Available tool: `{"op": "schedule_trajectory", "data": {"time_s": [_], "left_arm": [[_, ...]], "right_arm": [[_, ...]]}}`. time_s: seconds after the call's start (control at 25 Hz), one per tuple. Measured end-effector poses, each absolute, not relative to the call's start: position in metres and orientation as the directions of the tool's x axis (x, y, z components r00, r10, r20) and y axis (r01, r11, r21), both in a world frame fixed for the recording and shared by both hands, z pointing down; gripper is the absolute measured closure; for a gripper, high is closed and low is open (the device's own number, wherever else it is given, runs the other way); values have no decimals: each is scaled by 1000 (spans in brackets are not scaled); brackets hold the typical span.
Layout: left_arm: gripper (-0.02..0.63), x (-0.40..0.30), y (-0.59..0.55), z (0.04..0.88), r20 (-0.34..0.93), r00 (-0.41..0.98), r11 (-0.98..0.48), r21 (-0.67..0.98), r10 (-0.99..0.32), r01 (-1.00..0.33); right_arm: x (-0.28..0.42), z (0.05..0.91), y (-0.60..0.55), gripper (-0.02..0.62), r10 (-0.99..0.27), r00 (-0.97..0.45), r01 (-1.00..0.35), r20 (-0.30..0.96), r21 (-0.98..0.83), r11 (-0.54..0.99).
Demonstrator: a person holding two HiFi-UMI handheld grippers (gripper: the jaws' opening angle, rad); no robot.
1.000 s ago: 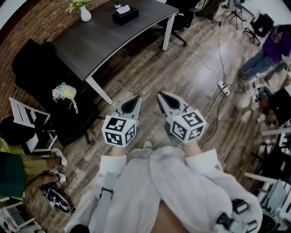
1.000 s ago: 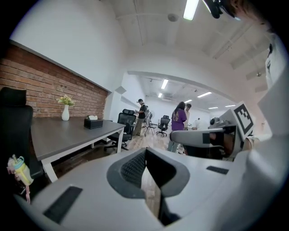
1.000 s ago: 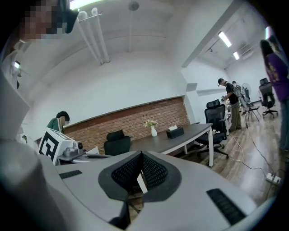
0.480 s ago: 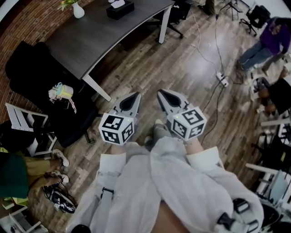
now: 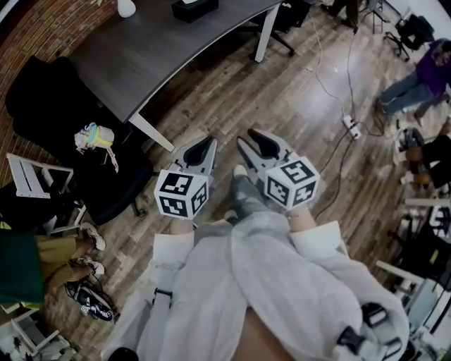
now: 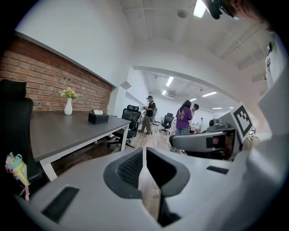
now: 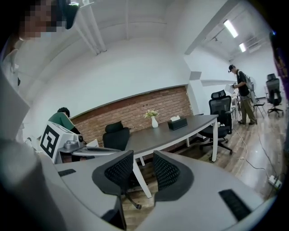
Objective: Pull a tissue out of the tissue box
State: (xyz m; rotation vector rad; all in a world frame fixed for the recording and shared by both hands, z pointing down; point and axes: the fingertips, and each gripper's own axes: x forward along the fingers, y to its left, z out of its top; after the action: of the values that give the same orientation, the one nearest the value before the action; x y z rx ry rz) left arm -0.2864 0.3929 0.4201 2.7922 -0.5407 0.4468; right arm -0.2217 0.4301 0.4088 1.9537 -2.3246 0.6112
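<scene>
desk top [image 5: 169, 49]: dark matt woodgrain | floor [image 5: 296, 106]: worn wood planks | wall [image 5: 42, 28]: rough brick | right gripper [image 7: 143, 155] fingers [image 7: 117, 171]: black dimpled pads

The head view looks steeply down onto the wooden floor [image 5: 296, 106], the desk [image 5: 176, 56] at its top edge. Both gripper views sit low, facing almost level along their own jaws, and share that desk, its tissue box [image 6: 98, 118] and the brick wall [image 6: 45, 81].

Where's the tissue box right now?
The tissue box sits at the head view's top edge, on the dark desk, right of the white vase.
</scene>
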Motion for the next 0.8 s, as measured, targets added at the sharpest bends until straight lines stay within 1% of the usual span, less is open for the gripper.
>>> {"op": "schedule_trajectory", "data": {"time_s": [0.2,0.28,0.44,0.8], "left_arm": [[597,-260,341,412,347,862,-877,178,-369,-447],[511,-247,320,408,347,852,-868,170,-391,-467],[506,-218,276,397,336,841,-853,163,-424,-496],[451,-145,203,393,332,812,-821,156,-480,-549]], "right_arm": [[-190,400,378,479,-936,-219,-958,276,-245,152],[-174,393,357,479,-937,-223,-959,270,-231,162],[-142,380,314,479,-937,-239,-959,255,-216,186],[-57,367,241,479,-941,-245,-961,235,-185,204]]}}
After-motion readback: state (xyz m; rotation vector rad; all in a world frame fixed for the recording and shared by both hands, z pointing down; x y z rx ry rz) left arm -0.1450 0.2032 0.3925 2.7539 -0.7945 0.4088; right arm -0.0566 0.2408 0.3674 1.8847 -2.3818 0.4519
